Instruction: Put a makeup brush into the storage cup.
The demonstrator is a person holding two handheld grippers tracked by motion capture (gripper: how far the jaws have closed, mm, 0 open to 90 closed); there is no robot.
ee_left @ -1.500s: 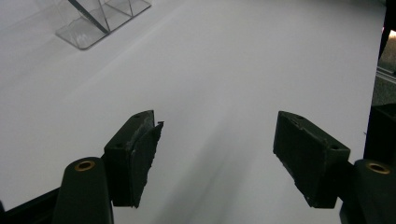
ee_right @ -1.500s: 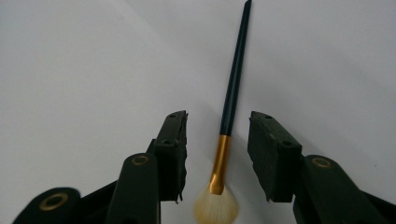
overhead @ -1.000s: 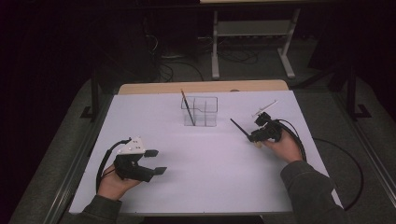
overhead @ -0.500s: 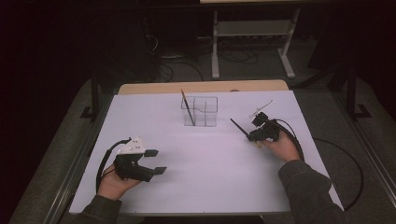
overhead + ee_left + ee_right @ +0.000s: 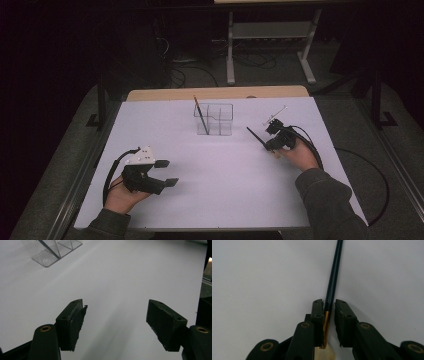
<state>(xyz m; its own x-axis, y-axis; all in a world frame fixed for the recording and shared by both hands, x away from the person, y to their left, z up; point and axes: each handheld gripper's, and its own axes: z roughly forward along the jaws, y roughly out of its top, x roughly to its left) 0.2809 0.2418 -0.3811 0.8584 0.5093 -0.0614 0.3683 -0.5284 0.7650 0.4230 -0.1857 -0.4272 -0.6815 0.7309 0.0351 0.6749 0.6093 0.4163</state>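
Observation:
A paintbrush [image 5: 334, 272] with a dark handle, a gold ferrule and pale bristles lies on the white table, its handle pointing up-left in the high view [image 5: 255, 136]. My right gripper [image 5: 329, 308] straddles it at the ferrule. Its jaws have just been closing; one pad touches the brush and a thin gap shows at the other. In the high view the right gripper [image 5: 274, 144] sits right of centre. My left gripper [image 5: 166, 171] rests at the front left, jaws wide apart [image 5: 116, 325] with nothing between them.
A clear compartmented box [image 5: 220, 120] stands at the back centre with another dark brush [image 5: 201, 116] leaning in its left cell; it also appears top left in the left gripper view [image 5: 53, 251]. A wooden strip [image 5: 215, 93] borders the table's far edge.

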